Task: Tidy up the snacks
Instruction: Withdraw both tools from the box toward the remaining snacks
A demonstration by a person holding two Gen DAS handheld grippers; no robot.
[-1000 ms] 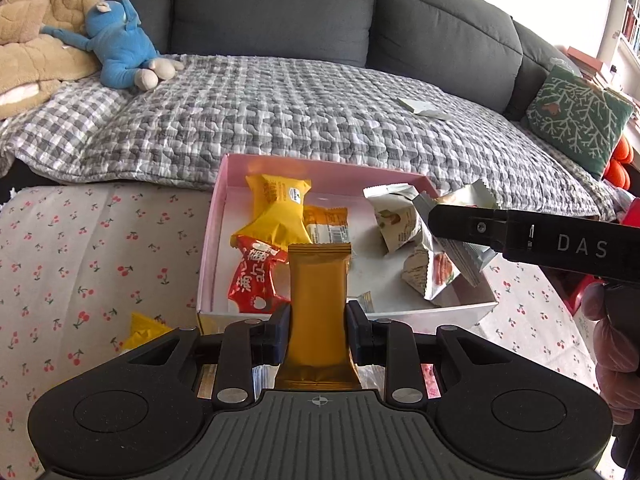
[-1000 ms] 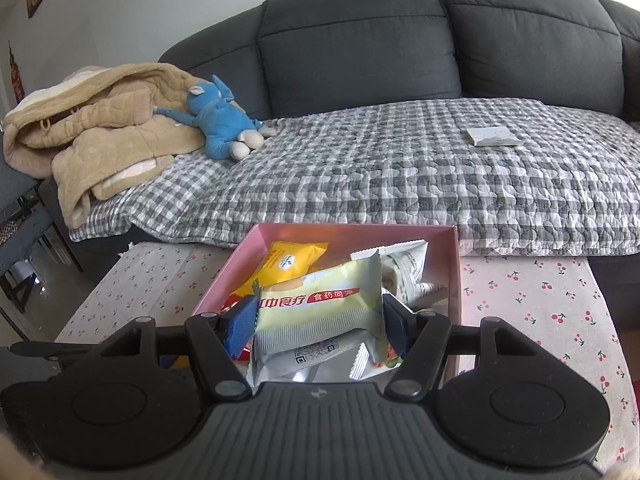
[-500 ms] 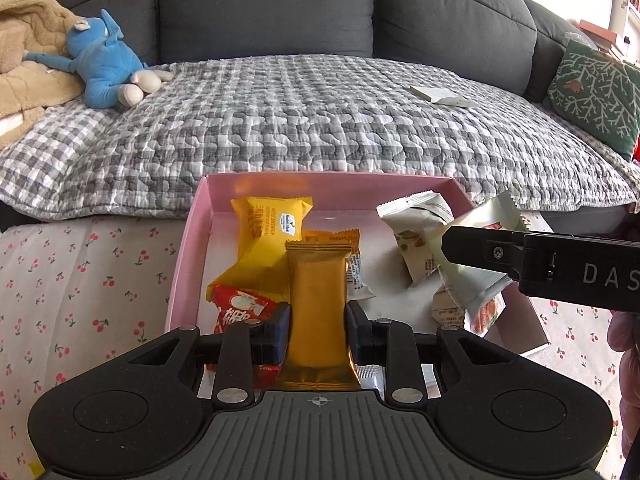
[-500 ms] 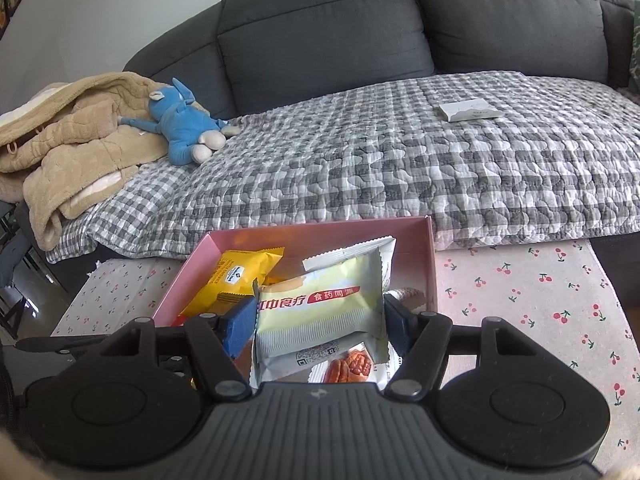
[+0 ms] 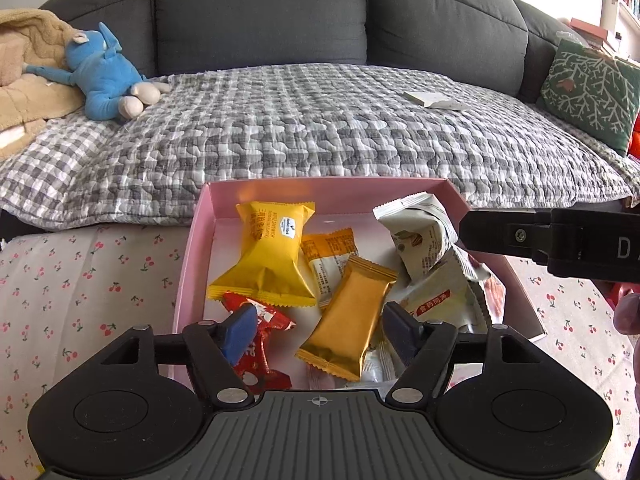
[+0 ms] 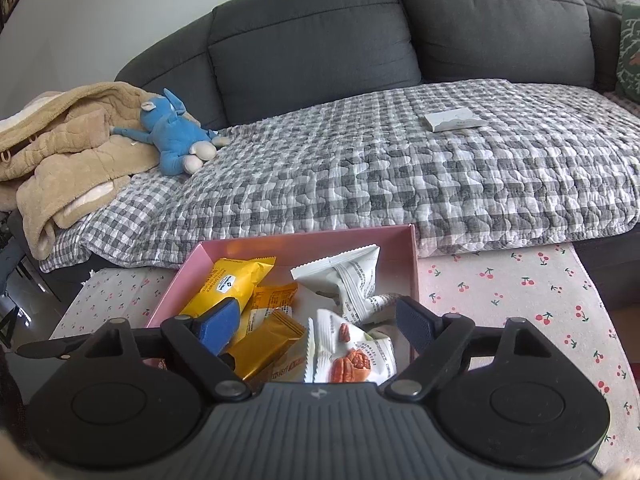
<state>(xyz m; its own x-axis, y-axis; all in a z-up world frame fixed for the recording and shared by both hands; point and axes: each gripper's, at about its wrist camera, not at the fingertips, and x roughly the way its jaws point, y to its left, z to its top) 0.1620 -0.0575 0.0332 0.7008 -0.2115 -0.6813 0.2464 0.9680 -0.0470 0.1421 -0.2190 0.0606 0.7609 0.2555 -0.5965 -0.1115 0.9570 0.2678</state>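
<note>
A pink box (image 5: pixel 192 256) (image 6: pixel 414 264) sits on the cherry-print tablecloth and holds several snack packs. My left gripper (image 5: pixel 320 334) is open above the box's near side. A gold bar pack (image 5: pixel 350 312) (image 6: pixel 268 340) lies loose in the box between its fingers. My right gripper (image 6: pixel 314 326) is open over the box. A pale green nut pack (image 6: pixel 352 354) (image 5: pixel 440 300) lies below it. A yellow pack (image 5: pixel 272 256), a red pack (image 5: pixel 260 332) and a white pack (image 5: pixel 420 236) also lie in the box.
A grey sofa with a checked quilt (image 5: pixel 320 120) stands behind the table. On it lie a blue plush toy (image 5: pixel 108 76), a tan blanket (image 6: pixel 60 140), a white booklet (image 6: pixel 454 118) and a green cushion (image 5: pixel 588 92).
Both grippers opened. The gold bar dropped from my left gripper into the box. The green nut pack dropped from my right gripper into the box.
</note>
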